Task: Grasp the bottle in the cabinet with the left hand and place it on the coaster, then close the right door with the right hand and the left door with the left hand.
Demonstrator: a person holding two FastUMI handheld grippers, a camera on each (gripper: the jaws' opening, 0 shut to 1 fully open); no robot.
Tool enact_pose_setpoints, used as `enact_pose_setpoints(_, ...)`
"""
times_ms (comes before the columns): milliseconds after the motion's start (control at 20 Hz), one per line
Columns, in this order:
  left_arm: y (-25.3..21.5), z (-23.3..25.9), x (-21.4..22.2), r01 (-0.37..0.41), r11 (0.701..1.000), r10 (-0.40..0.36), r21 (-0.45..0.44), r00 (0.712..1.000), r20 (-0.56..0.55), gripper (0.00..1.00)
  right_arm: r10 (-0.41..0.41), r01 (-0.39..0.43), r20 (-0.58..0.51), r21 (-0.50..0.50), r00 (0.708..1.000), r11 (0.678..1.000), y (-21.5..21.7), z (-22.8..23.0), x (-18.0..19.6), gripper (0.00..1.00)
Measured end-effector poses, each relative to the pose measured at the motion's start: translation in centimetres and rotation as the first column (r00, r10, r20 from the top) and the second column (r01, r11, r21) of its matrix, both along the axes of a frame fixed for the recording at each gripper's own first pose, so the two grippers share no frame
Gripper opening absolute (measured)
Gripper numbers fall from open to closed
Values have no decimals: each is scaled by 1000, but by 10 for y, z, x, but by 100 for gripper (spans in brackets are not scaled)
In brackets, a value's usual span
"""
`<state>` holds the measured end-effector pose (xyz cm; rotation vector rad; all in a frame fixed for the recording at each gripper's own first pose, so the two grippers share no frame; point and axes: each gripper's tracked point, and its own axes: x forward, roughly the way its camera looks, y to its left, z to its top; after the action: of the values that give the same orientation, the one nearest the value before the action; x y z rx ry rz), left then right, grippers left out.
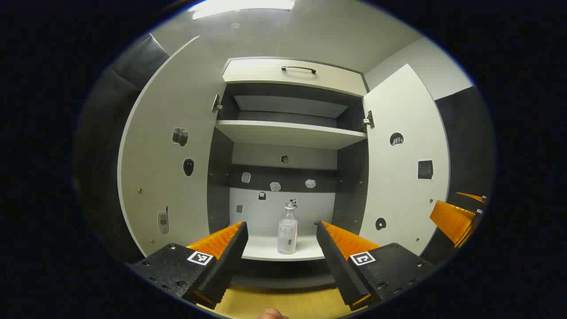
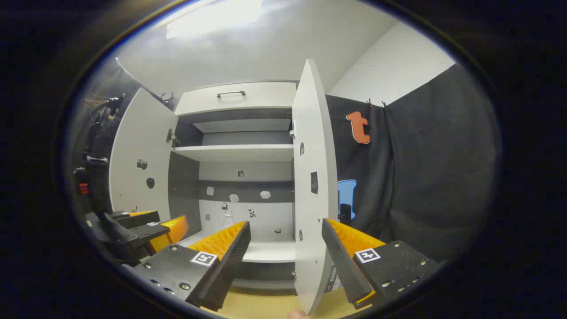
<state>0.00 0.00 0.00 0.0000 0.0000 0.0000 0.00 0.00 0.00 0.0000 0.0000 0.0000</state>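
A clear plastic bottle (image 1: 288,230) with a white label stands upright on the cabinet's lower shelf (image 1: 266,250), some way ahead of my left gripper (image 1: 280,223). That gripper is open and holds nothing, its fingers framing the bottle from a distance. Both doors hang wide open: the left door (image 1: 168,168) and the right door (image 1: 403,164). In the right gripper view, my right gripper (image 2: 285,222) is open, with the edge of the right door (image 2: 312,168) straight ahead between its fingers. The bottle (image 2: 227,218) peeks out above one finger. The left gripper (image 2: 150,226) shows at the left.
An upper shelf (image 1: 288,133) and a drawer with a dark handle (image 1: 299,68) sit above the bottle. Small stickers dot the back wall and doors. A wooden surface (image 1: 283,303) lies below the cabinet. The right gripper (image 1: 456,215) shows beside the right door.
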Motion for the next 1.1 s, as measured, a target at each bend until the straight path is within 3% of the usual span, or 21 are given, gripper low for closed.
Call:
enact_pose_setpoints(200, 2, 0, -1, 0, 1000, 0, -8, 1000, -3, 96, -1, 1, -4, 2, 1000, 1000, 1, -1, -1, 98)
enact_pose_setpoints(350, 1, -2, -2, 1, 1000, -1, -12, 1000, -9, 96, -3, 3, -5, -3, 1000, 1000, 0, -1, -1, 93)
enact_pose_setpoints(600, -1, -5, -4, 6, 1000, -6, -11, 1000, -18, 96, 2, -2, -9, -7, 1000, 1000, 2, -3, -5, 98)
enact_pose_setpoints(750, 1, -6, -6, -1, 1000, 1, -11, 1000, -18, 96, 3, -3, -5, -9, 1000, 1000, 1, -2, -5, 98)
enact_pose_setpoints(800, 2, -6, -7, -4, 1000, 4, -11, 1000, -19, 96, 3, -3, -3, -11, 1000, 1000, 1, -1, -6, 93)
enact_pose_setpoints(850, 3, -6, -8, -7, 1000, 6, -12, 1000, -20, 96, 5, -5, -1, -11, 1000, 1000, 1, -1, -7, 97)
enact_pose_setpoints(1100, 10, -6, -10, -25, 1000, 25, -8, 999, -21, 96, 15, -15, 0, -8, 1000, 1000, 5, -1, -8, 94)
